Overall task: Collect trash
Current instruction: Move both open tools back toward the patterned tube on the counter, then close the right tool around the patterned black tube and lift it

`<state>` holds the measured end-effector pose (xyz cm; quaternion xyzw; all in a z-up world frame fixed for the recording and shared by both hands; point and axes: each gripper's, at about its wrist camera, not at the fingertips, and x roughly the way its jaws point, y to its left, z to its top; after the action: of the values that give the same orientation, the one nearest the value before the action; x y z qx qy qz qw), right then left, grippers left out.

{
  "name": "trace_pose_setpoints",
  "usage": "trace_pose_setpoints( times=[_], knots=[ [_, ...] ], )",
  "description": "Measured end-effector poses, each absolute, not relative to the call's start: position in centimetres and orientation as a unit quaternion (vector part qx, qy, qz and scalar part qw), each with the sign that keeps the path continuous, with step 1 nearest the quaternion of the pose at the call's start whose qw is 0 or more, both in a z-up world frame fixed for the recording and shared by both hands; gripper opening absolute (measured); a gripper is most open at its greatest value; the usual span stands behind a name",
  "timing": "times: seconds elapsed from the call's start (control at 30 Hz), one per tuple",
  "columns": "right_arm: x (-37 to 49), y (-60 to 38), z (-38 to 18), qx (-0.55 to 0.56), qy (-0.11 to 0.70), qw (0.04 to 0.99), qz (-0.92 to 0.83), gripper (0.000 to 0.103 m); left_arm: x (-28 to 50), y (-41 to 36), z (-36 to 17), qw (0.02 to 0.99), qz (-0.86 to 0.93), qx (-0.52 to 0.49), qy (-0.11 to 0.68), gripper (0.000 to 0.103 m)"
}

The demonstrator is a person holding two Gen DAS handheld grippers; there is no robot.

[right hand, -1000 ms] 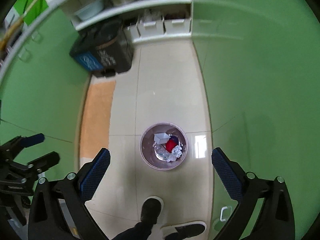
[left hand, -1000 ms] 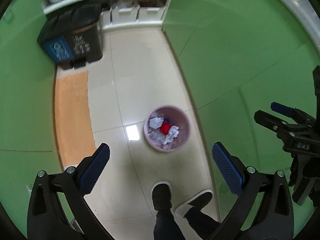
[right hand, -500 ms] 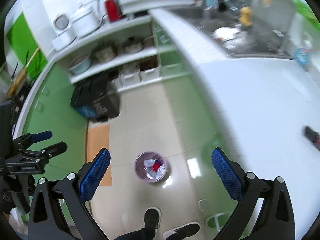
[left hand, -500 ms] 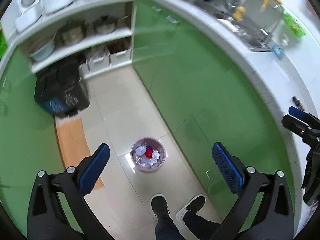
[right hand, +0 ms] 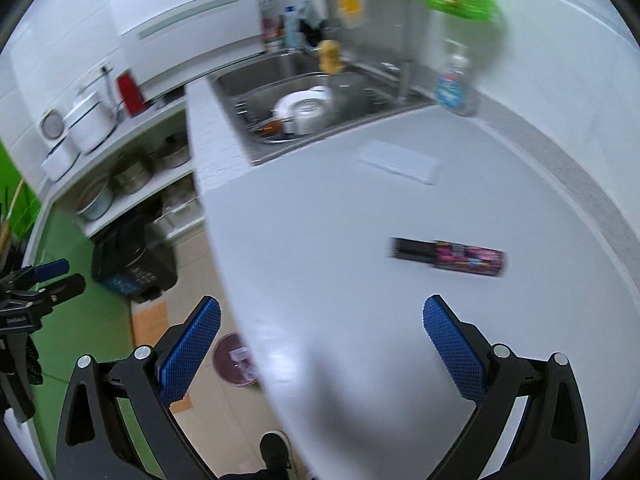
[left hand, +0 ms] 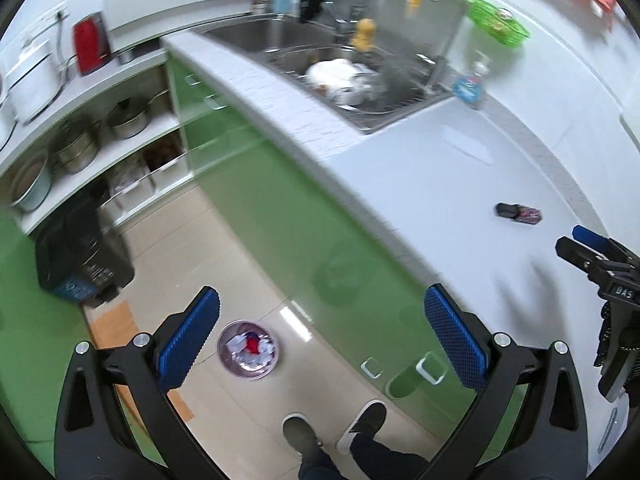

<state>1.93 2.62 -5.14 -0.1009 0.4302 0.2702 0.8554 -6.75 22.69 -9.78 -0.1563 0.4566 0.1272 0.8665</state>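
A black tube with a pink patterned label (right hand: 450, 257) lies on the white counter (right hand: 320, 248), ahead and slightly right of my open, empty right gripper (right hand: 322, 336). It shows small in the left wrist view (left hand: 518, 212). A pink waste basket (left hand: 247, 349) with crumpled trash stands on the floor below; the counter edge partly hides it in the right wrist view (right hand: 232, 360). My left gripper (left hand: 320, 328) is open and empty, high above the floor by the counter front. The right gripper shows at the right edge of the left wrist view (left hand: 600, 256).
A flat white sheet (right hand: 398, 160) lies on the counter near the sink (right hand: 304, 100), which holds dishes. A soap bottle (right hand: 454, 88) stands by the tap. A black bin (left hand: 80, 252) and shelves with pots (left hand: 80, 148) are at the left. Green cabinet fronts (left hand: 304, 232) run below the counter.
Both grippers have risen from floor level above the basket to counter height. The counter, sink and black tube have come into view. Both stay open.
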Motion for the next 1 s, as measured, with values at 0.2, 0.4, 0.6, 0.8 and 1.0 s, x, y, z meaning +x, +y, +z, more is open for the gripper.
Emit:
trace_pose_setpoints(
  times=[0.2, 0.4, 0.6, 0.8, 1.0],
  knots=[
    [5.0, -2.9, -5.0, -0.092, 0.433, 0.861, 0.251, 0.097, -1.6, 17.4, -9.7, 0.868, 0.095, -0.146, 0.465, 0.1],
    [8.9, -5.4, -5.9, -0.122, 0.445, 0.848, 0.263, 0.097, 2.8, 13.2, -10.5, 0.862, 0.076, -0.143, 0.48, 0.1],
    [12.7, -4.9, -8.2, -0.185, 0.456, 0.815, 0.305, 0.097, 5.7, 10.4, -10.9, 0.856, 0.074, -0.146, 0.49, 0.1],
    [15.1, -3.5, -10.6, -0.243, 0.461, 0.778, 0.35, 0.097, 6.7, 9.4, -11.5, 0.849, 0.09, -0.157, 0.497, 0.1],
    [16.2, -2.0, -11.5, -0.291, 0.451, 0.746, 0.395, 0.096, 6.4, 9.5, -12.2, 0.84, 0.111, -0.171, 0.503, 0.1]
  ],
)
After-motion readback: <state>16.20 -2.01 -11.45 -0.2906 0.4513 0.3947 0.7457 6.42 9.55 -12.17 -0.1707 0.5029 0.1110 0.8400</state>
